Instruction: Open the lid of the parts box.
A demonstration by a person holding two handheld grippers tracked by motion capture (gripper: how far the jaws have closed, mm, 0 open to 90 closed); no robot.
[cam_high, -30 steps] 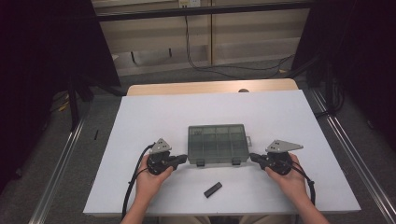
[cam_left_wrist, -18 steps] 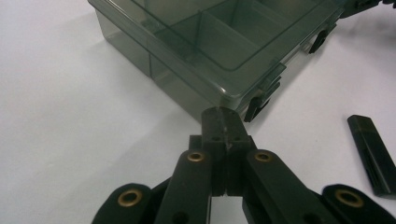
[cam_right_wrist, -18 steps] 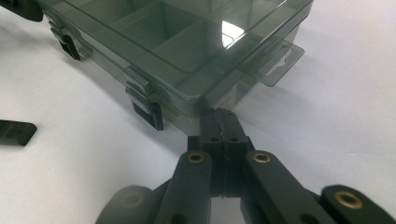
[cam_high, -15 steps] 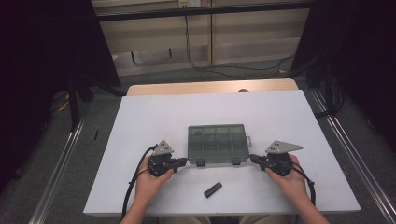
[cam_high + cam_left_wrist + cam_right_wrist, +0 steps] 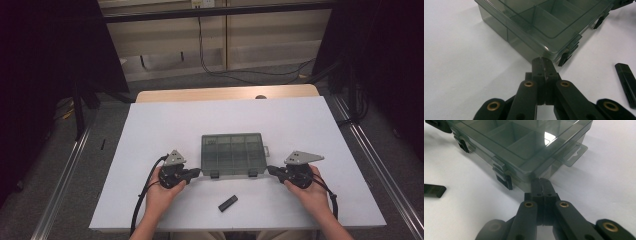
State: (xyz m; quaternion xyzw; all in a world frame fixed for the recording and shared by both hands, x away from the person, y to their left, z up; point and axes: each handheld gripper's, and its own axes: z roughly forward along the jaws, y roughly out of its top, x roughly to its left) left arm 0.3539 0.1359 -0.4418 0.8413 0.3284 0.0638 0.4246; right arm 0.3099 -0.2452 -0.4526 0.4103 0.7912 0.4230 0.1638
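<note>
A smoky clear compartment box (image 5: 233,154) lies lid-down-closed in the middle of the white table, two dark latches on its near side. My left gripper (image 5: 198,172) is shut, tips at the box's near left corner (image 5: 549,51); its jaws are pressed together with nothing between them (image 5: 543,62). My right gripper (image 5: 270,170) is shut too, tips against the near right corner of the box (image 5: 531,173), jaws closed on nothing (image 5: 542,182). A small black stick (image 5: 227,203) lies on the table in front of the box, and the same stick (image 5: 627,82) appears in the left gripper view.
The white table top (image 5: 150,130) ends in a wooden strip (image 5: 200,94) at the back. Metal rails (image 5: 370,150) run along the floor on both sides. A hang tab (image 5: 575,153) juts from the box's right end. The stick's end (image 5: 432,190) shows at left.
Both grippers have crept a little closer to the box's near corners; the box and the black stick have stayed put.
</note>
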